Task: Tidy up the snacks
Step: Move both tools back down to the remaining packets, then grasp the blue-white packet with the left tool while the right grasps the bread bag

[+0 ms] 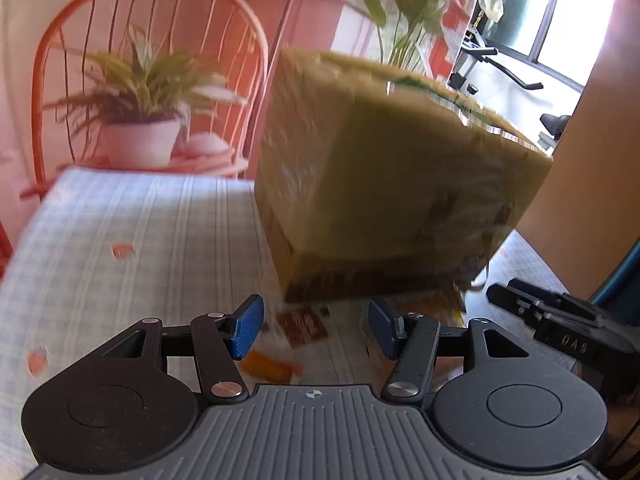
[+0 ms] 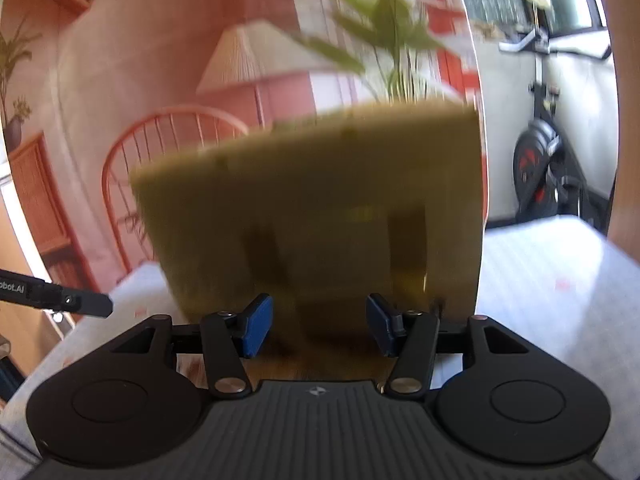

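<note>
**Both grippers part-open before the box**

The left gripper (image 1: 316, 330) and the right gripper (image 2: 320, 328) stand part open, holding nothing. Blurred snack packets (image 1: 300, 326) lie beyond the left pads. Farther on, the cardboard box (image 1: 380, 176) sits on the checked tablecloth (image 1: 132, 232).

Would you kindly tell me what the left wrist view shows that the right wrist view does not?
Only the left wrist view shows the potted plant on the chair seat, blurred snack packets on the tablecloth, and the right hand-held gripper from the side. Only the right wrist view shows the lamp and the whole exercise bike. Both show the cardboard box, the orange chair and open blue-padded jaws holding nothing.
</note>
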A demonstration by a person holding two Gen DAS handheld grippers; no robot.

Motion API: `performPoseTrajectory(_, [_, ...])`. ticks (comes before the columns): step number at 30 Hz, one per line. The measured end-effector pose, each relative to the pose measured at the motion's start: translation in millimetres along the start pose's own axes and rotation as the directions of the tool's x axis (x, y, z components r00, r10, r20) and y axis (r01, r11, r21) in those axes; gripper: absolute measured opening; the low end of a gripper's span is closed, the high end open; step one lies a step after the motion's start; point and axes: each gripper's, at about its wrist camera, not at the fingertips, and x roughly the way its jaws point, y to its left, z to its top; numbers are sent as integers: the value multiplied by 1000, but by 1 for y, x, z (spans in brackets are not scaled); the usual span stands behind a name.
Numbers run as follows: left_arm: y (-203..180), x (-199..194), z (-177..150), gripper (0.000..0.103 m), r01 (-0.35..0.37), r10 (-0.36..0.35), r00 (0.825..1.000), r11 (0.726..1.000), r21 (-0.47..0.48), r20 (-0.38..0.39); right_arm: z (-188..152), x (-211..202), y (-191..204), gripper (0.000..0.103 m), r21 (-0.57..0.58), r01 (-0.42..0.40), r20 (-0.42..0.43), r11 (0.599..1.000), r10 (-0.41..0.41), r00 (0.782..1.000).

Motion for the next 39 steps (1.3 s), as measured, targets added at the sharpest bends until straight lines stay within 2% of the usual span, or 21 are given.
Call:
performPoseTrajectory(2, [3, 4, -9, 61, -10, 10, 1000, 1000, -3, -17, -9, 1, 1, 56, -17, -4, -33, 1000, 3, 999])
performPoseTrajectory(6, [10, 10, -26, 61, -72, 73, 996, 997, 22, -44, -24, 6, 5, 56, -21, -16, -89, 1000, 14, 996])
performPoseTrajectory(8, [15, 9, -33, 64, -92, 92, 994, 996, 9, -53, -27, 10, 9, 64, -25, -27, -107, 999, 25, 994])
performPoseTrajectory(10, [22, 8, -40, 69, -107, 106, 993, 994, -20, -52, -29, 14, 15, 80, -40, -43, -114, 998, 38, 993])
performPoseTrajectory(13, [25, 7, -50, 71, -101, 98, 994, 994, -45, -51, -29, 21, 23, 88, -70, -49, -131, 996, 39, 991])
performPoseTrajectory(17, [23, 11, -61, 71, -101, 98, 994, 994, -48, -56, -31, 34, 31, 95, -89, -47, -173, 995, 31, 984])
performPoseTrajectory(19, [22, 12, -65, 71, -103, 100, 994, 993, -55, -53, -30, 40, 36, 103, -96, -39, -190, 995, 20, 982])
performPoseTrajectory(26, [24, 12, -78, 71, -96, 93, 995, 993, -74, -41, -35, 66, 56, 103, -180, 4, -239, 984, -47, 970])
performPoseTrajectory(31, [27, 14, -80, 71, -87, 83, 996, 992, -86, -45, -41, 78, 63, 103, -237, 70, -223, 969, -124, 967])
performPoseTrajectory(33, [25, 17, -81, 71, -85, 82, 995, 993, -79, -49, -43, 78, 62, 103, -246, 73, -214, 966, -127, 969])
performPoseTrajectory(38, [22, 25, -83, 69, -105, 100, 993, 992, -72, -64, -49, 71, 63, 92, -297, 59, -195, 953, -121, 973])
performPoseTrajectory(39, [22, 25, -84, 62, -105, 100, 993, 992, -72, -64, -49, 69, 63, 88, -297, 53, -192, 953, -114, 975])
